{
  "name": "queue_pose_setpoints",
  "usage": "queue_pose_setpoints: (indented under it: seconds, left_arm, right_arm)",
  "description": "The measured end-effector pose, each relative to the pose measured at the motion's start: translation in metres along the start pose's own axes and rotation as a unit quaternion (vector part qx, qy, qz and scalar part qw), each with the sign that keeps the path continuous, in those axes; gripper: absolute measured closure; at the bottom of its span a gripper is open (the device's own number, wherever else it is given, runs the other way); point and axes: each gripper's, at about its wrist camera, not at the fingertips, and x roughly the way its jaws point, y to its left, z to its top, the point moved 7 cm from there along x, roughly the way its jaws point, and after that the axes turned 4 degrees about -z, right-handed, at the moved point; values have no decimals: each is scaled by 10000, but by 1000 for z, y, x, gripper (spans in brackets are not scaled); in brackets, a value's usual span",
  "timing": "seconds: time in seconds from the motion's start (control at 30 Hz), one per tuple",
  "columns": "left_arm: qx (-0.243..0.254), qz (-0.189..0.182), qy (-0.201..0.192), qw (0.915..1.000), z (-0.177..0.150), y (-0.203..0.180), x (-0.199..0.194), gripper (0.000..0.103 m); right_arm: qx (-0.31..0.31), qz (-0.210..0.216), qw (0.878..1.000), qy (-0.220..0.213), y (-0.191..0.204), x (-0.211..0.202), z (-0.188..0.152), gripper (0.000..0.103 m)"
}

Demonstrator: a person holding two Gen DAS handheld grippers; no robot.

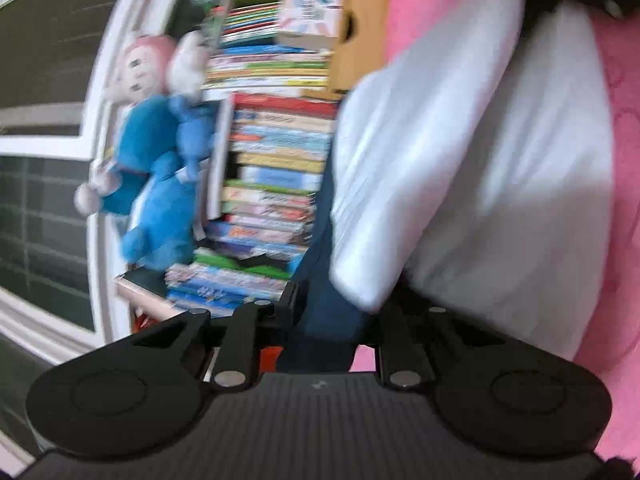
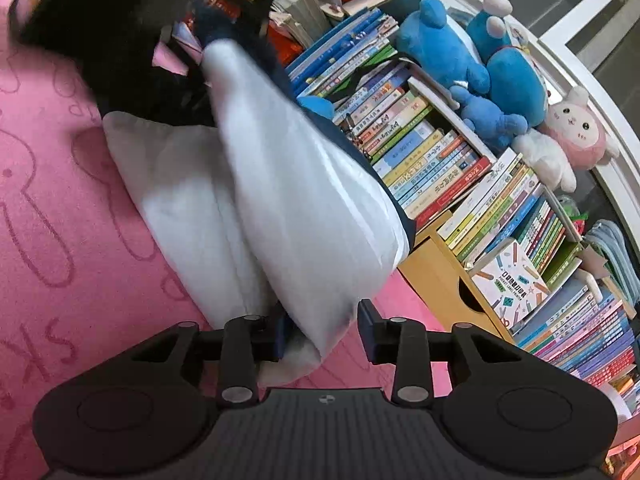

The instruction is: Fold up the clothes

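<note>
Blue plush toys [image 1: 160, 184] lean by stacked books [image 1: 276, 168] at the far left of my left view; next comes the white garment [image 1: 472, 168] with its navy edge, which my left gripper [image 1: 332, 320] pinches. In my right view the garment [image 2: 304, 208] drapes over the pink mat [image 2: 60, 208], its corner hanging between my right gripper's [image 2: 322, 330] spread jaws, bookshelf [image 2: 460, 184] rightmost.
</note>
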Motion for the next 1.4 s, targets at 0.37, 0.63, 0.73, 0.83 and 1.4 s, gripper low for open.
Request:
queue_pose_setpoints:
  seconds: [0.37, 0.63, 0.73, 0.83, 1.4]
  left_arm:
    - [-122, -494, 374, 9980, -41, -40, -29, 83]
    - [-1016, -826, 1272, 9832, -108, -31, -32, 85]
    - [-1252, -516, 1040, 9853, -109, -10, -52, 85]
    - [-868, -370, 357, 9949, -80, -2, -77, 77]
    - [246, -1514, -1500, 9767, 80, -65, -66, 72]
  right_arm:
    - [377, 47, 9993, 64, -10, 2, 0, 44]
    - [595, 114, 9980, 207, -16, 5, -3, 37]
    - [571, 87, 9981, 192, -16, 5, -2, 37]
    - [562, 77, 9982, 186, -16, 5, -3, 37]
    - [519, 25, 9985, 153, -16, 2, -3, 37]
